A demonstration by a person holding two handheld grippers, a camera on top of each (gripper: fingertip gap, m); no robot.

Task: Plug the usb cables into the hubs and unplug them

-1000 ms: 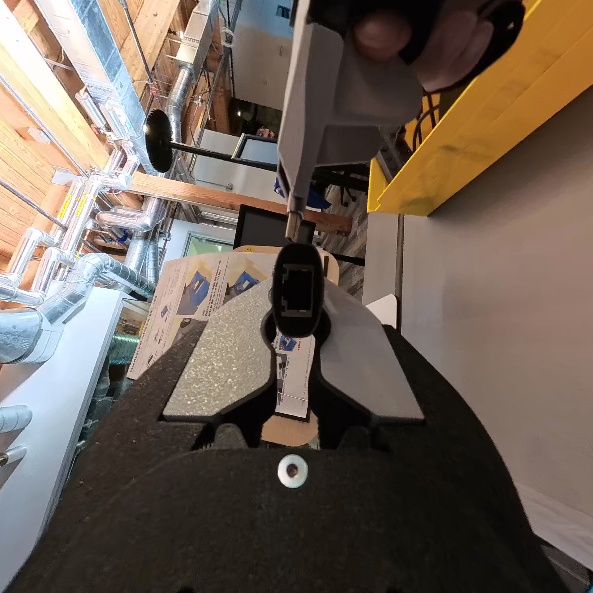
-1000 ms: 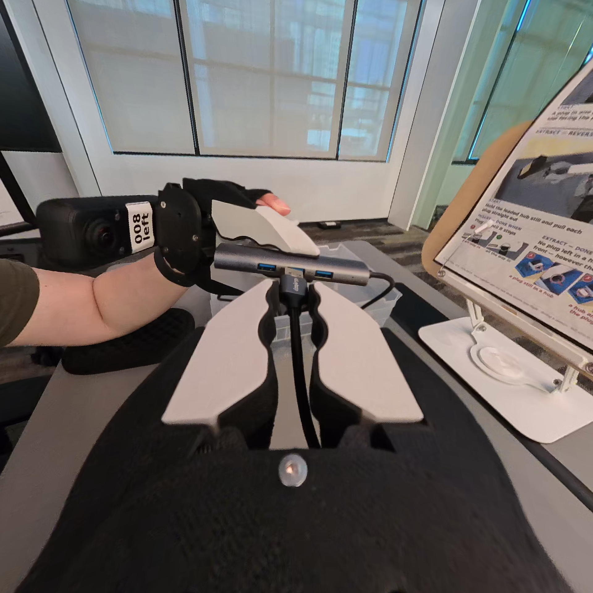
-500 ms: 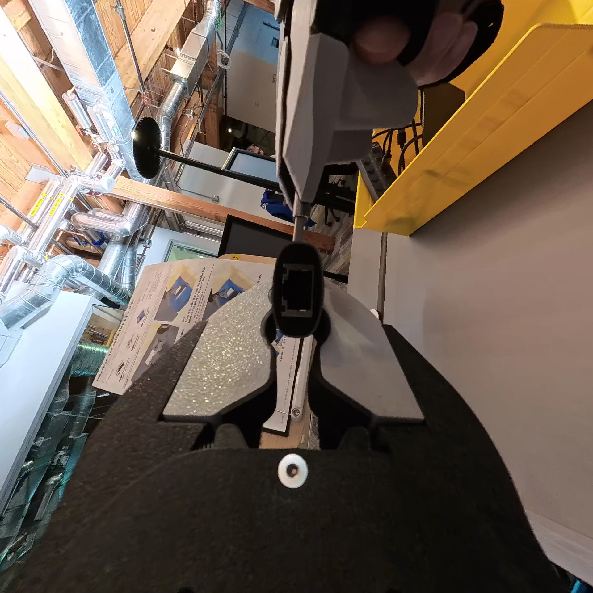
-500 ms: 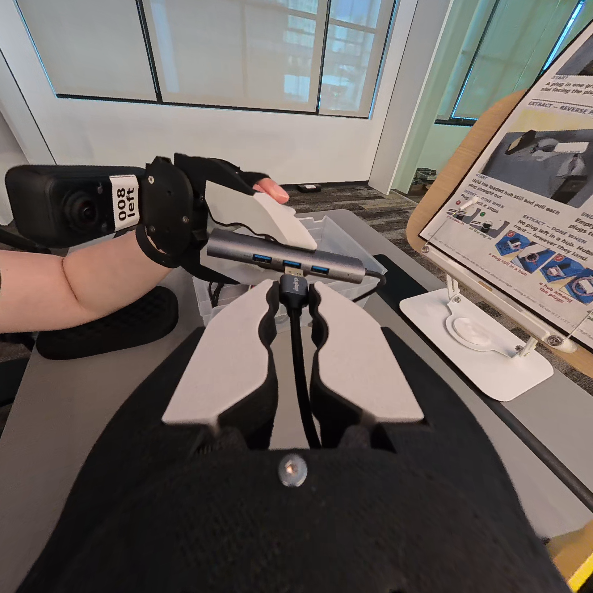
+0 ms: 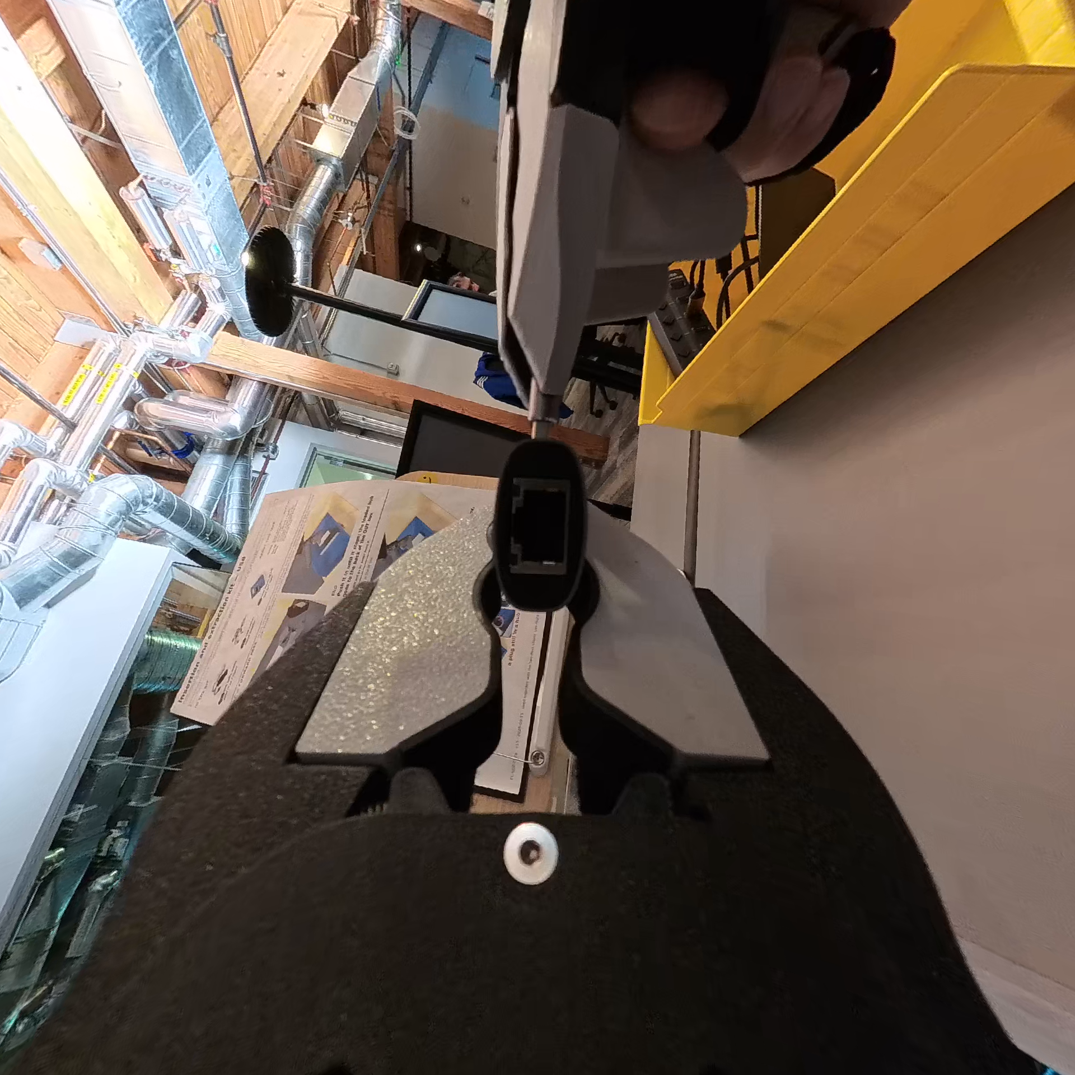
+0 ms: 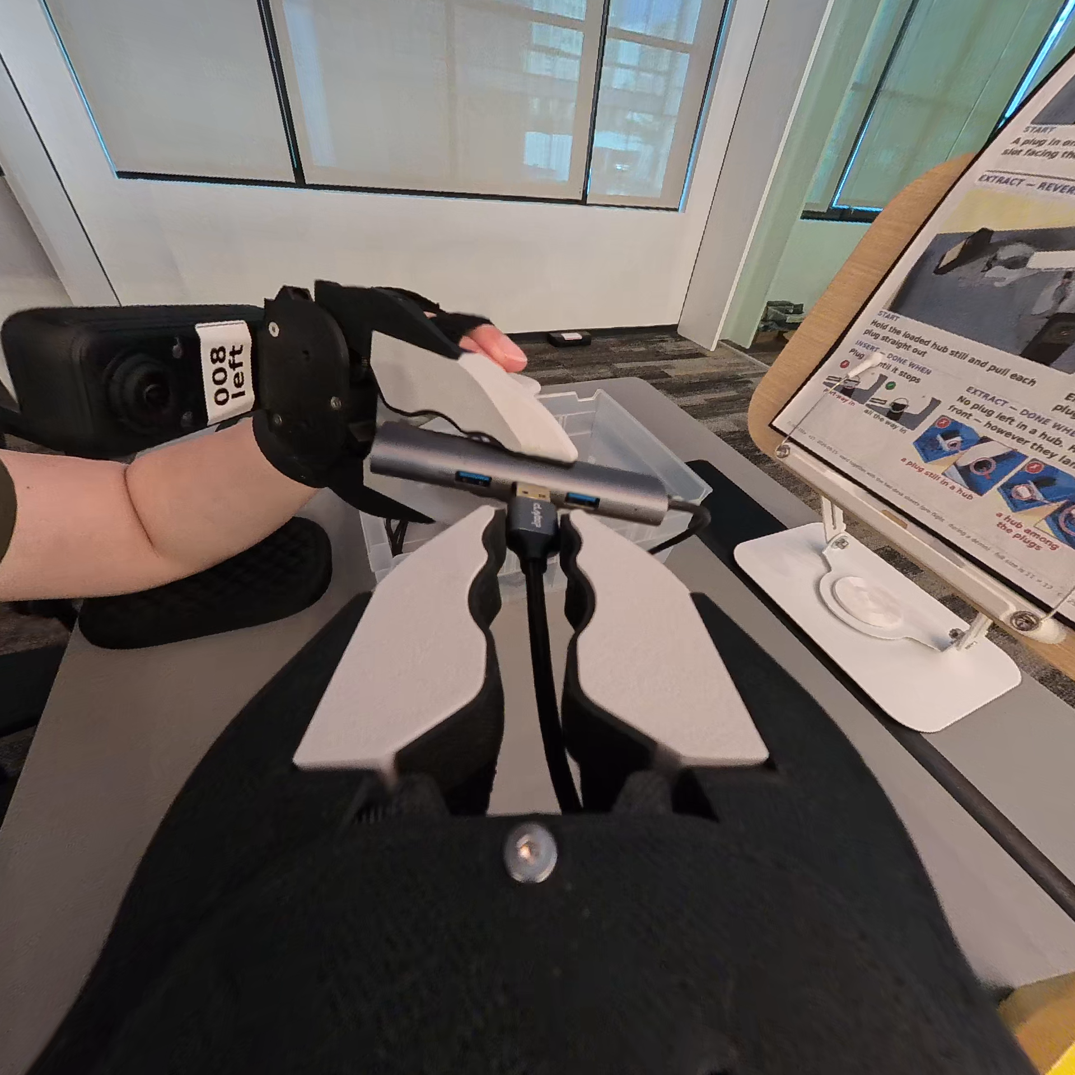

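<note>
In the right wrist view my right gripper [image 6: 530, 515] is shut on the dark USB plug [image 6: 530, 520]. Its black cable [image 6: 541, 669] runs back between my fingers. The plug's metal tip sits in the middle port of a grey USB hub [image 6: 442, 454], with a short strip of metal showing. The left gripper [image 6: 465, 442] is shut on the hub and holds it level above the table. In the left wrist view my left gripper [image 5: 538, 558] clamps the hub's dark end [image 5: 538, 535], and the right gripper [image 5: 547, 401] comes in from above.
A clear plastic bin [image 6: 628, 430] stands behind the hub. An instruction sheet on a white stand [image 6: 872, 628] is at the right. A yellow bin [image 5: 872, 232] sits on the grey table [image 5: 901, 640]. A black pad [image 6: 203, 587] lies under the person's forearm. The grippers are tip to tip, or close to it.
Both grippers have shifted a little together, keeping plug and hub joined. A short strip of the plug's metal tip now shows at the port.
</note>
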